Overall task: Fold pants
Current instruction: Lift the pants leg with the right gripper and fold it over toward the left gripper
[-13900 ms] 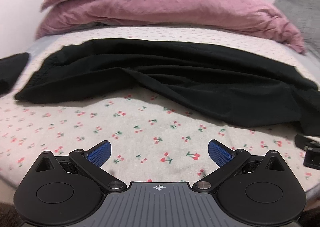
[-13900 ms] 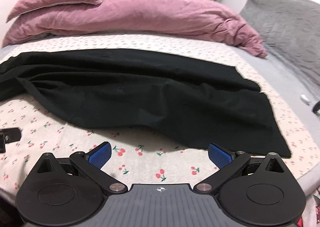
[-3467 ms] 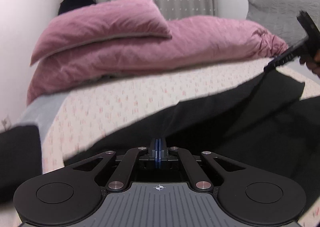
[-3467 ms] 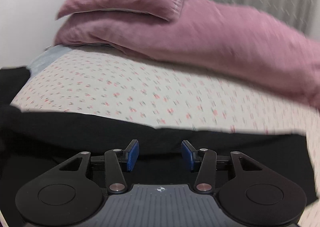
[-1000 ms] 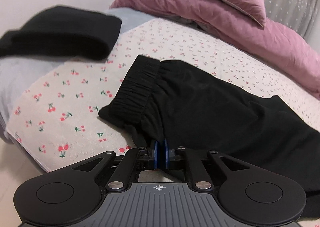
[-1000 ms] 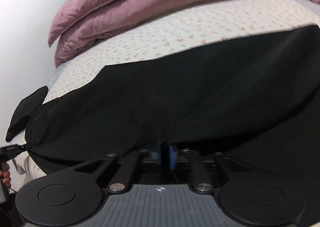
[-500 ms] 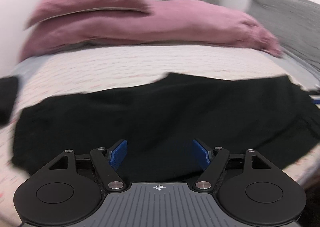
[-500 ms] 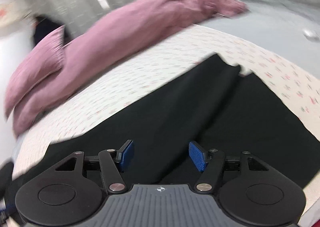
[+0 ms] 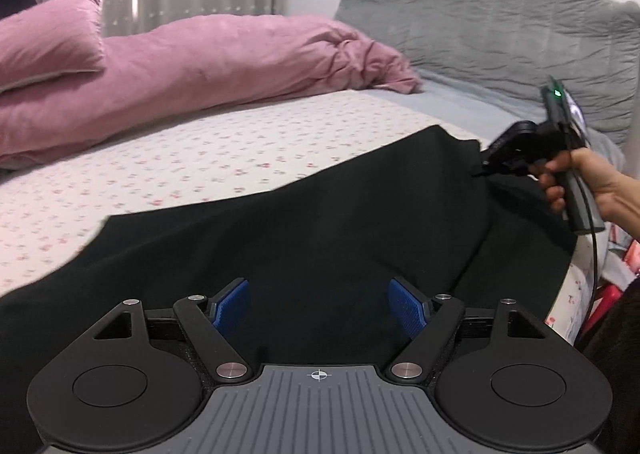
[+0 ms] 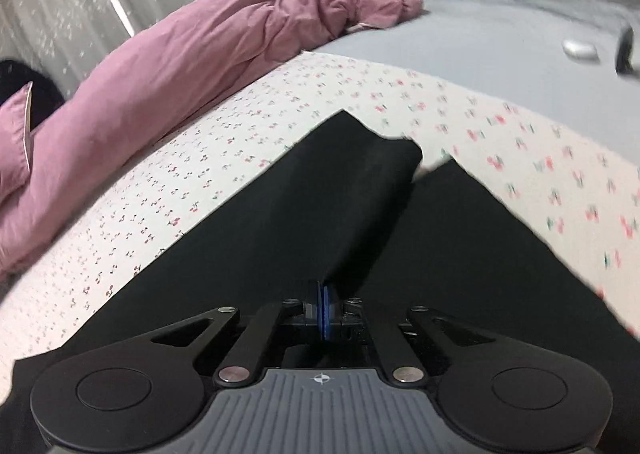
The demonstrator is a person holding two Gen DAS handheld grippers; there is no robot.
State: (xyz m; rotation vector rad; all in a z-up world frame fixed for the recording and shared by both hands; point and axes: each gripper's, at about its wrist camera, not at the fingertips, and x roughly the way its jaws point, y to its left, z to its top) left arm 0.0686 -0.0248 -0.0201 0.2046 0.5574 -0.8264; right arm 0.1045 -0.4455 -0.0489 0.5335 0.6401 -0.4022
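Note:
The black pants (image 9: 320, 221) lie folded lengthwise across the cherry-print bed sheet (image 9: 208, 157). My left gripper (image 9: 320, 308) is open, its blue pads just above the pants' near edge, holding nothing. My right gripper (image 10: 323, 314) is shut on the pants (image 10: 340, 197) near the leg ends, where the two hems (image 10: 400, 145) lie slightly apart. In the left wrist view the right gripper (image 9: 486, 169) sits at the far right end of the pants, held by a hand.
A pink duvet (image 9: 224, 53) and pink pillow (image 9: 44, 45) lie along the back of the bed. A grey quilt (image 9: 500, 33) covers the right side. A small white object (image 10: 580, 49) lies on the grey sheet. The bed's edge is at the right (image 9: 568, 294).
My right gripper has closed on the pants near the leg ends. My left gripper has stayed open and its view has swung right along the pants.

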